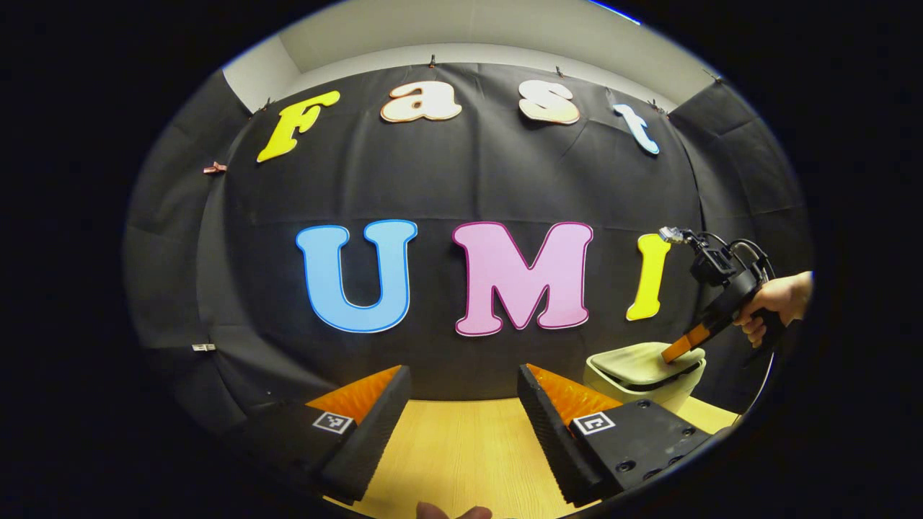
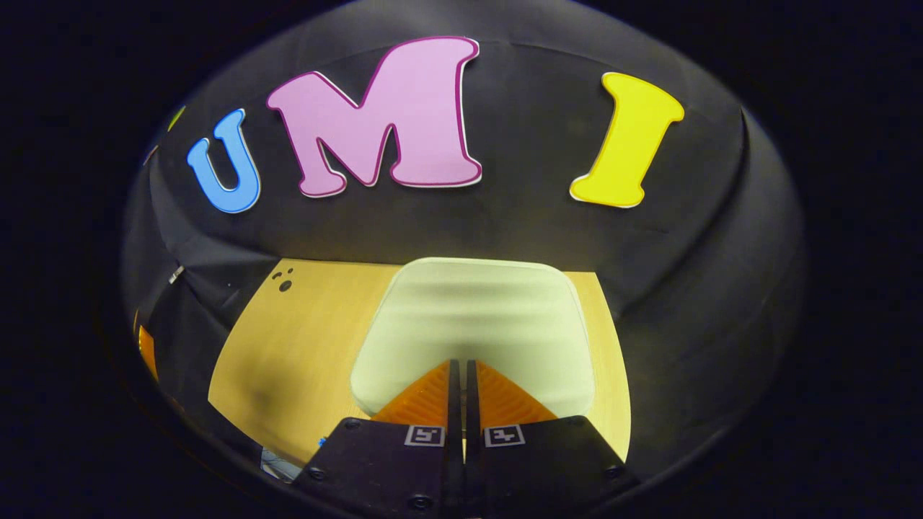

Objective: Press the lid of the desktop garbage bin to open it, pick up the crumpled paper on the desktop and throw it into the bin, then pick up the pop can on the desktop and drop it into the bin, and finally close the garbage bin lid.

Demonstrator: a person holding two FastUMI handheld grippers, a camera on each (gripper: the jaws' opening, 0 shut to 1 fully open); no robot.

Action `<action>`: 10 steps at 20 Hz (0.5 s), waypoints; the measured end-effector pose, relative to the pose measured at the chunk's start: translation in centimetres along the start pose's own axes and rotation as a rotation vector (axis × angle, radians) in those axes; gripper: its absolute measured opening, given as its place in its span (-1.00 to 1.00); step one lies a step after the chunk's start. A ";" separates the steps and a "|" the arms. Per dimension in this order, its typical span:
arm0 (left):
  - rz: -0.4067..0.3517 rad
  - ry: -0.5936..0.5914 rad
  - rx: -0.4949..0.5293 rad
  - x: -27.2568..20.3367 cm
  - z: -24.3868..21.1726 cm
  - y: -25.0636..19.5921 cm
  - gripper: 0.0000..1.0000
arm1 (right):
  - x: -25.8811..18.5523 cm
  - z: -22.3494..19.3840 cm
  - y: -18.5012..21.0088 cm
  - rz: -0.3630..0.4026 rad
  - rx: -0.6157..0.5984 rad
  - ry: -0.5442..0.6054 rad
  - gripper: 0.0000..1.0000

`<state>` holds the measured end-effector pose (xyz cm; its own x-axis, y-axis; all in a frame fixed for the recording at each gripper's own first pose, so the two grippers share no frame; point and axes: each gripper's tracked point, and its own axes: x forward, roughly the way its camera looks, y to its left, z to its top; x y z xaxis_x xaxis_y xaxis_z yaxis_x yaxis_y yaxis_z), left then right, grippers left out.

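My right gripper [image 2: 458, 375], fingers together, tip on bin lid [image 2: 472, 317]; left gripper [image 1: 461, 404] spread, empty. Likely opening press; paper, can untouched.

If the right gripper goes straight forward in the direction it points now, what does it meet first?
The bin lid. The right gripper is shut, with its tips right over the pale lid, and in the left gripper view it seems to touch it already. Actual contact is hard to confirm.

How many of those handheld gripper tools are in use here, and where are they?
2. The left gripper is held open above the wooden table. The right gripper, held by a hand, is closed, its tips on the garbage bin's lid.
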<state>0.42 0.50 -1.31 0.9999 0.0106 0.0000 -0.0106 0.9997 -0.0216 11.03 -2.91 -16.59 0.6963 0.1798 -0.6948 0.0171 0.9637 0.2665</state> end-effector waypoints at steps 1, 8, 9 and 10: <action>-0.002 0.001 0.001 -0.1 0.0 -0.1 0.90 | -0.3 0.7 0.0 0.002 0.007 -0.029 -0.90; -0.020 0.019 -0.007 -0.1 -0.3 -0.6 0.90 | -2.9 6.0 0.0 -0.042 -0.034 -0.273 -0.90; -0.020 0.019 -0.007 -0.1 -0.5 -0.7 0.90 | -3.6 7.1 0.0 -0.050 -0.043 -0.323 -0.89; -0.019 0.018 -0.006 -0.2 -0.4 -0.6 0.90 | -4.4 8.2 0.1 -0.054 -0.051 -0.377 -0.90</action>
<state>0.21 -0.13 -1.67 0.9998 -0.0089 -0.0180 0.0084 0.9996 -0.0276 13.87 -5.21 -7.98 0.9104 0.0524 -0.4103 0.0319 0.9801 0.1958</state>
